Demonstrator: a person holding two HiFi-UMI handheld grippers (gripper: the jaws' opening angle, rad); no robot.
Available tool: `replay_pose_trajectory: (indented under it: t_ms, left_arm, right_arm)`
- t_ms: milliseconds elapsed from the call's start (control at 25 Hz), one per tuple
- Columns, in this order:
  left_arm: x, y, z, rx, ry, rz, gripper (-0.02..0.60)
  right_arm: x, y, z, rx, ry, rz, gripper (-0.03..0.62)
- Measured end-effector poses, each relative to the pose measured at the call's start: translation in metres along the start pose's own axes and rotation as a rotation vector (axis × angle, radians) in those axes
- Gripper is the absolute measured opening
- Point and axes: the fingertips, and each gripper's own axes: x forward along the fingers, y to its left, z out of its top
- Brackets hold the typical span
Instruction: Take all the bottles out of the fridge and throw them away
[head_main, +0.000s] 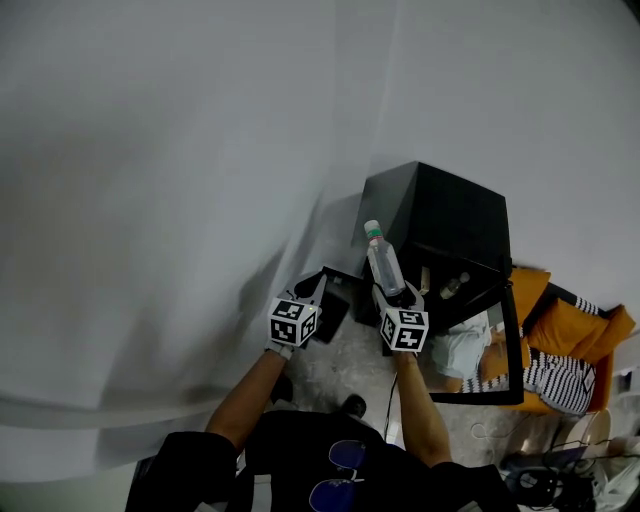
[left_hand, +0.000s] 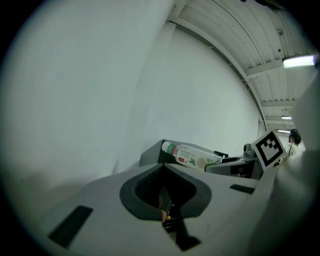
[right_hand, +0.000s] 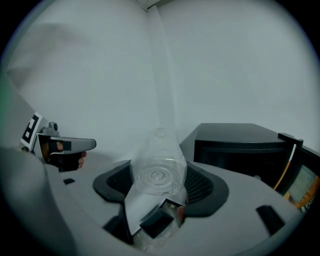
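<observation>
**Head view: right gripper clamped on one bottle, left gripper closed and empty**

The right gripper (head_main: 395, 292) was closed on the lower body of a clear plastic bottle (head_main: 383, 262). The bottle's neck pointed away from the person, toward the white wall (head_main: 200, 150). Its cap was white with a green band under it. In the right gripper view the bottle's clear base sat pinched between the two jaws.

The left gripper (head_main: 322, 285) was just beside it, apart from the bottle. The left gripper view showed its jaws pressed together with nothing between them.

Surroundings:
- A black fridge (head_main: 450, 215) stood on the speckled floor (head_main: 340, 360) against the wall, beyond and to the right of the bottle.
- The fridge door (head_main: 516, 350) was swung open toward the person, at the right gripper's right.
- Small pale items (head_main: 452, 287) lay on the shelf inside; they were too small to identify.
- Orange and striped fabric (head_main: 570, 345) lay beyond the door's far side.

Writing: in the left gripper view the bottle's label was white with green and red print, none of it legible. Each gripper cube carried black-and-white square markers.
</observation>
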Motion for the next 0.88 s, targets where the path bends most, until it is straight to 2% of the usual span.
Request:
replay_pose_trajectory:
  t_ms: [200,520,680,880]
  left_arm:
    - [-0.005,0.003,-0.005,0.001,0.003,0.012,0.002]
    - [0.008,0.017,-0.02,0.027,0.057,0.025,0.002]
    - [0.015,0.025,-0.042,0.0,0.093,0.037,0.002]
    - [0.027,0.031,-0.089,-0.034,0.145,0.035,0.002]
  right_arm:
    - [0.01,0.01,-0.003,-0.018,0.01,0.032,0.308]
    - [0.038,0.019,-0.023,-0.017,0.037,0.071,0.307]
    - [0.047,0.019,-0.045,-0.01,0.075,0.081,0.307]
    - [0.058,0.006,-0.093,-0.005,0.144,0.066,0.307]
